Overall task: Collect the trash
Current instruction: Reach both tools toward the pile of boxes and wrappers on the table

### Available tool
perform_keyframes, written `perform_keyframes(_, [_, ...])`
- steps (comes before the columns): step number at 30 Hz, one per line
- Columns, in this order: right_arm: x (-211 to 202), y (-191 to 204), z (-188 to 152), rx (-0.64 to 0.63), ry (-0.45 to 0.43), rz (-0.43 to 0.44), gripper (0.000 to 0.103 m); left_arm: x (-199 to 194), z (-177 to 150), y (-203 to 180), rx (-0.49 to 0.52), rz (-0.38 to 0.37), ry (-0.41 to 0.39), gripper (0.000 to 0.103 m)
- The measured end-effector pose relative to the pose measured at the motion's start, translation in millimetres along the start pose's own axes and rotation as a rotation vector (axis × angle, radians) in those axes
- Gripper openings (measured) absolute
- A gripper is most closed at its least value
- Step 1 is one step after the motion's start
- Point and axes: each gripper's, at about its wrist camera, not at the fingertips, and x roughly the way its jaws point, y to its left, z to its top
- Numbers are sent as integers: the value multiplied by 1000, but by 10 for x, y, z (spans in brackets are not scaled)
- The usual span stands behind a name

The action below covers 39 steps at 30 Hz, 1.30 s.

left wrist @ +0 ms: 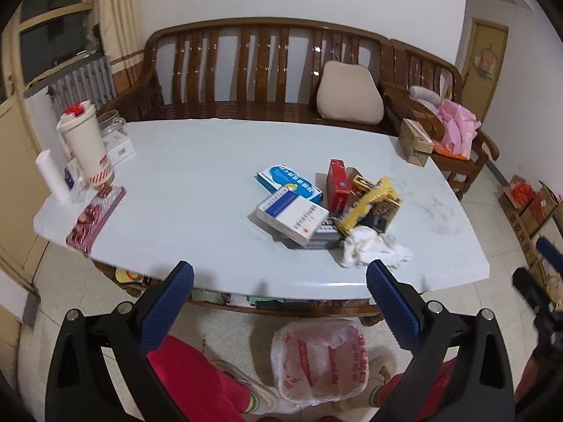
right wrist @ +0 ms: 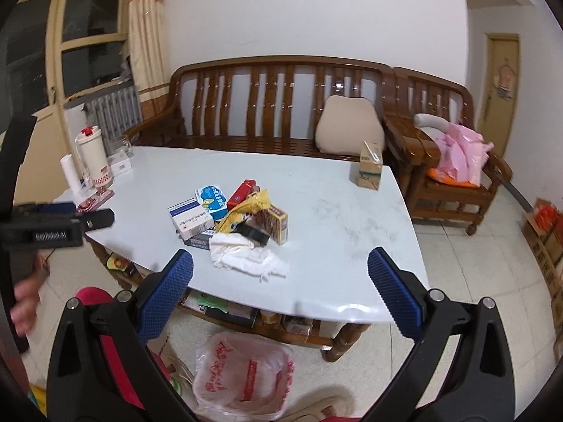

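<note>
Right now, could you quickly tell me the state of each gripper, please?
Left gripper: open, holding nothing, short of the table.
Right gripper: open, holding nothing.

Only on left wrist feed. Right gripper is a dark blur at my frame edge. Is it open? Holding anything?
Observer: Open and empty. The right gripper has its jaws wide apart, over the near edge of the table, with the tissue just ahead.
Operator: Carton far right: on the table or on the chair?
Observer: On the table. The carton stands upright at the far right corner, apart from the chair.
Operator: Where's the bag relative to the right gripper?
Observer: The bag sits on the floor below it, a little left of its midline, mouth open upward.
</note>
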Motion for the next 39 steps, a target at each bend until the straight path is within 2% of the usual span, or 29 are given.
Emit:
perform_keyframes(3, [100,-165,159,29,9,77,98,118,165,92,7,-33,78,96])
perform_keyframes(7, [255,-344,396,32,28,101,98,233,353,241,-89,-36,152,96])
perform_keyframes(10, [391,-389,623,-61,74,138,98,291,423,274,-153,-34,184,96])
perform_keyframes(16, [627,-400,986,-215,126,156,98,425,587,189,-229,-30,255,96])
perform_keyframes(21, [772,-309,1161,-361,127,216,98,510,731,172,-283,-2,264,96])
perform_keyframes(25, [950,-163,1243,-540,170,348,98,664,829,204,-381,-3,295,96])
perform_keyframes(33, [1343,121,1329,-821,215,435,98,1047,948,83,-406,36,364,96])
perform_keyframes(39, [1603,187,1365,-927,296,552,98,1354,941,35,-465,52,428,96])
